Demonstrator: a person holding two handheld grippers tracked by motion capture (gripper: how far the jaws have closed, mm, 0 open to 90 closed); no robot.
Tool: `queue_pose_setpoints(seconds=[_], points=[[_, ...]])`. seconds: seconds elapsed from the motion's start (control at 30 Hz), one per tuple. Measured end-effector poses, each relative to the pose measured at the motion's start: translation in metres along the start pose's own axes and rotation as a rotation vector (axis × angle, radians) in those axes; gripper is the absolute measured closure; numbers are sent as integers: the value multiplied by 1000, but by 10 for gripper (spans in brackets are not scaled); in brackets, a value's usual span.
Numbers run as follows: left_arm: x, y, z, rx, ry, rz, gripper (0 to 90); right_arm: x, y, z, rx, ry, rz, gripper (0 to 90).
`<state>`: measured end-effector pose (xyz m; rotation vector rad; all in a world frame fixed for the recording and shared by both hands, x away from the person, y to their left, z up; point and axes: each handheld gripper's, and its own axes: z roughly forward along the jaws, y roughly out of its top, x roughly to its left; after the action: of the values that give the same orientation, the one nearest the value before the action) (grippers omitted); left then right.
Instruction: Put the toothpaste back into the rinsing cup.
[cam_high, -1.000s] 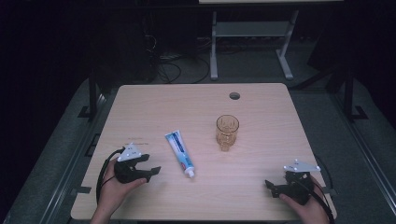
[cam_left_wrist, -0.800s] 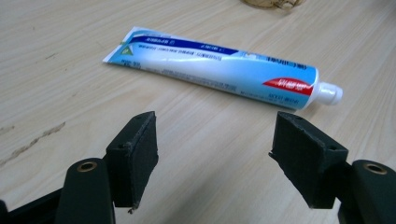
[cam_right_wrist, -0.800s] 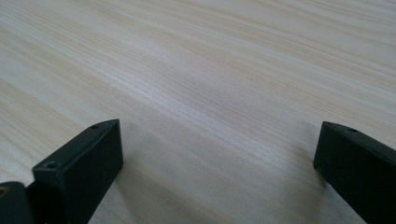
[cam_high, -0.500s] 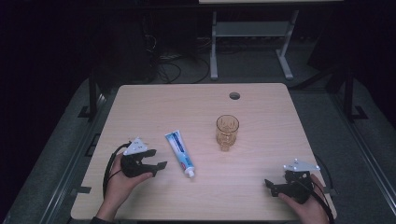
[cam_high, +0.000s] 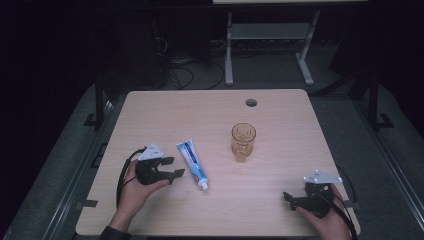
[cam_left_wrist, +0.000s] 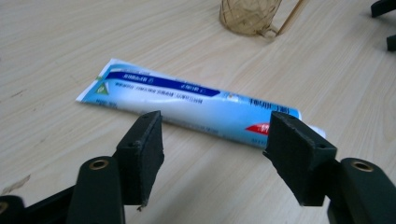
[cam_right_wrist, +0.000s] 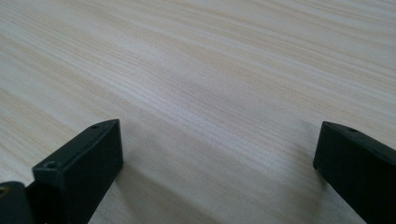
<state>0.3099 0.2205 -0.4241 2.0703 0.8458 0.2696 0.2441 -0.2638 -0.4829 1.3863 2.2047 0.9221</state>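
Your left gripper (cam_high: 172, 167) sits just left of the toothpaste tube (cam_high: 192, 163), which lies flat on the table (cam_high: 280, 125) left of the amber glass (cam_high: 243, 141), jaws apart and just closing with nothing between them, while your right gripper (cam_high: 291, 199) rests near the right edge, jaws wide apart.

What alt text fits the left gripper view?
A blue-and-white toothpaste tube lies flat on the light wooden table, just beyond the open black jaws of the left gripper, which do not touch it. An amber ribbed glass cup stands at the top edge.
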Motion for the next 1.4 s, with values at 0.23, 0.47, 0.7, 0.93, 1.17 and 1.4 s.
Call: queue_pose_setpoints(seconds=[0.23, 0.47, 0.7, 0.93, 1.17, 1.4], points=[[-3, 9, 10, 14, -16, 9, 398, 0, 0, 0, 0, 0, 0, 9], [-7, 19, 20, 8, -40, 1, 512, 0, 0, 0, 0, 0, 0, 9], [-12, 29, 31, 5, -68, 19, 622, 0, 0, 0, 0, 0, 1, 8], [-16, 35, 44, 23, -99, 28, 776, 0, 0, 0, 0, 0, 1, 9], [-19, 35, 55, 47, -107, 35, 900, 0, 0, 0, 0, 0, 1, 9], [-22, 34, 69, 98, -125, 15, 900, 0, 0, 0, 0, 0, 2, 9]])
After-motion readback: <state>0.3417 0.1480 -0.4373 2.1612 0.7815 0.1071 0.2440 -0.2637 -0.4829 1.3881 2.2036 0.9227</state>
